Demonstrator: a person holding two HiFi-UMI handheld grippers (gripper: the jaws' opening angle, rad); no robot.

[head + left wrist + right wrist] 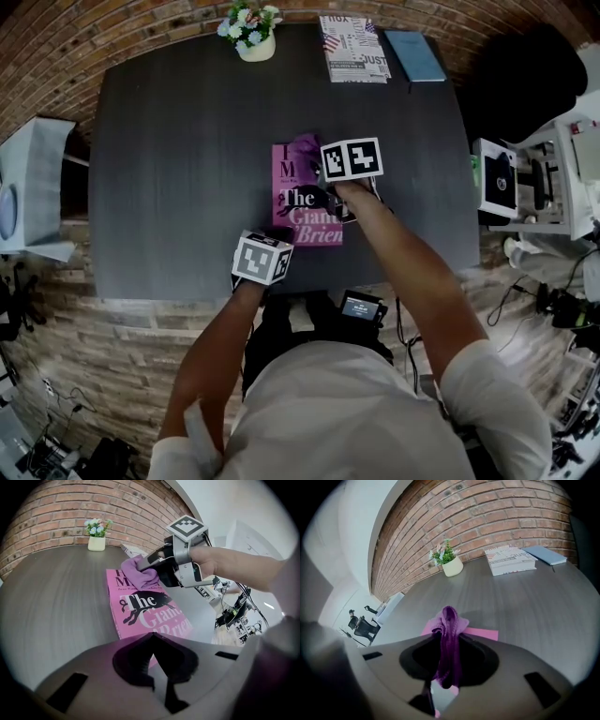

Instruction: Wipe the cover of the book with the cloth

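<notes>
The book (307, 199) lies flat in the middle of the table (169, 169). Its long axis runs from our side toward the far edge, and the title reads upright to us. The right tongs (447, 667) grip the cloth (449, 620), which is purple and bunched up between the jaws. Its free end sits on the far end of the cover. From these tongs, almost all of the cover therefore lies back toward us along the long axis, so we judge that the coming stroke should go in this direction.

The left tongs (154, 637) are closed with nothing between them. They wait at the near left corner of the book, and we cannot tell if they touch it. The right tongs are clearly the nearer ones for the wiping.
</notes>
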